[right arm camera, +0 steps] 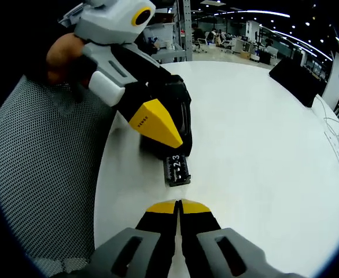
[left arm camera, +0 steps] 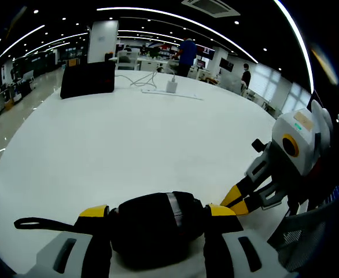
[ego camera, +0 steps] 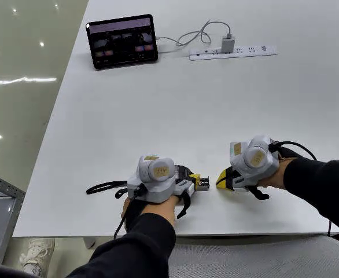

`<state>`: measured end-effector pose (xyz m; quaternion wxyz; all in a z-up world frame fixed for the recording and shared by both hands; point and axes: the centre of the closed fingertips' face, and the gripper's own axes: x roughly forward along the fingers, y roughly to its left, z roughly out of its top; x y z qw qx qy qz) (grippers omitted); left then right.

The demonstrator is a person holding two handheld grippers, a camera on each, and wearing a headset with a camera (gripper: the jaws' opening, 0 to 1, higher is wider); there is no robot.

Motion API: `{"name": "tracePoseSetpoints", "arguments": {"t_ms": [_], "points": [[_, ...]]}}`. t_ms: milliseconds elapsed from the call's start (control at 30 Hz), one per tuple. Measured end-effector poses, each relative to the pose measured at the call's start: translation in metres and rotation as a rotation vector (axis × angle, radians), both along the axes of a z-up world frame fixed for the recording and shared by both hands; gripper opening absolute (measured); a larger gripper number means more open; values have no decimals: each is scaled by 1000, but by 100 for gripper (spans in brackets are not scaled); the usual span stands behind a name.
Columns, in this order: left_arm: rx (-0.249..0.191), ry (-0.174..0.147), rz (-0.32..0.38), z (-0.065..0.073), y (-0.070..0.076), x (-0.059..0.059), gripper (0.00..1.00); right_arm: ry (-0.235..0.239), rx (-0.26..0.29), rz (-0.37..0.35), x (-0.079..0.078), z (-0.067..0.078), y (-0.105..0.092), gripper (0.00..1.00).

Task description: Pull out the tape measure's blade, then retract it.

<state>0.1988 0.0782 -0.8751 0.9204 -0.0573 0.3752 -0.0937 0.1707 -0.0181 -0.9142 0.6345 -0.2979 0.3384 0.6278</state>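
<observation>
A black tape measure (left arm camera: 158, 229) lies on the white table, and my left gripper (left arm camera: 159, 211) is shut on its body, one yellow fingertip on each side. Its wrist strap (left arm camera: 36, 223) trails off to the left. A short length of blade (right arm camera: 177, 168), printed with numbers, sticks out of the case (right arm camera: 175, 110) toward my right gripper (right arm camera: 178, 207). That gripper is shut with nothing in it, its tips just short of the blade's end. In the head view the left gripper (ego camera: 187, 180) and right gripper (ego camera: 223, 178) face each other near the front edge, the blade tip (ego camera: 202, 184) between them.
A dark tablet (ego camera: 122, 40) stands at the back left of the table (ego camera: 175, 110). A white power strip (ego camera: 233, 52) with a charger and cable lies at the back. A grey mesh surface (ego camera: 244, 258) sits just below the table's front edge.
</observation>
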Motion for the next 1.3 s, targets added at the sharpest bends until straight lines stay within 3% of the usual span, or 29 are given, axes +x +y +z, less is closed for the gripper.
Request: {"name": "tracePoseSetpoints", "arguments": {"t_ms": [33,133,200,267,300,400,1300], "points": [[0,-1,-1,0,0,0,60,21,8,-9,-1,2,3,1],[0,0,0,0,0,0,60,12,33,-5,-1,6,13,23],[0,-1,0,0,0,0,60,4,44,-6,-1,8,20,31],[0,0,0,0,0,0,60,-33,37,13,2,6,25,21],[-1,0,-1,0,0,0,60,-29,38,14,2,6,27,15],[-3,-1,-3,0,0,0,60,-41,48,11,5,4,36,13],[-7,0,0,1,1,0,61,-23,80,15,3,8,50,12]]}}
